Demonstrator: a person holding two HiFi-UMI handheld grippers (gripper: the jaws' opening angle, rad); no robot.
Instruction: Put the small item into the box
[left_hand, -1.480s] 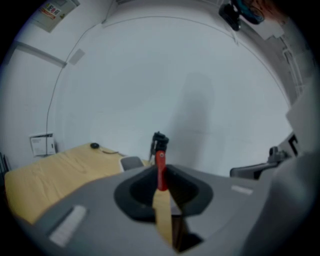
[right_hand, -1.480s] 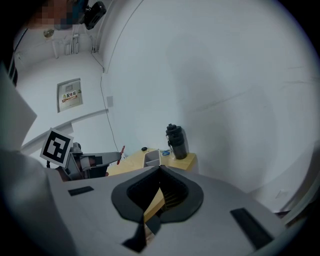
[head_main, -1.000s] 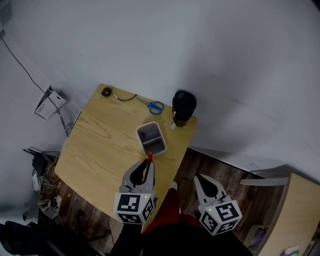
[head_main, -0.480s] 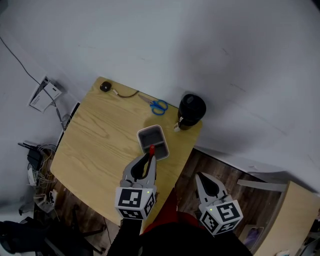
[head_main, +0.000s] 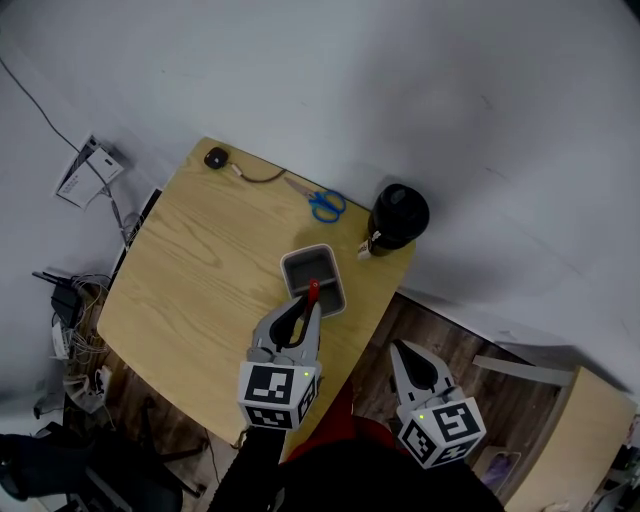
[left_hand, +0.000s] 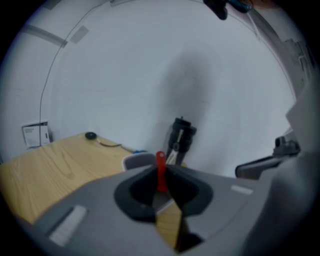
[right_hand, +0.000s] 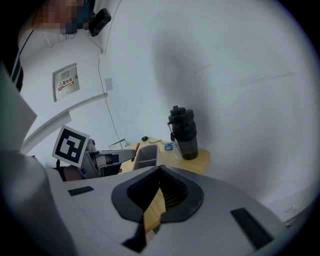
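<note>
A light wooden table (head_main: 190, 280) carries a grey box (head_main: 291, 278) by its right edge, blue-handled scissors (head_main: 322, 204) by the far edge, a black bottle (head_main: 398, 218) at the far right corner, and a small black disc (head_main: 215, 157) with a cord (head_main: 256, 178) at the far left corner.

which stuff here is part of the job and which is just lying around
Part of the job:
small red item, held in the left gripper
grey box

Just lying about:
blue scissors
black bottle
black puck with cord
right gripper, shut and empty

Left claw (head_main: 311, 294) and right claw (head_main: 394, 347): grey (dark-lined), each bearing a black-and-white marker cube (head_main: 277, 396).
</note>
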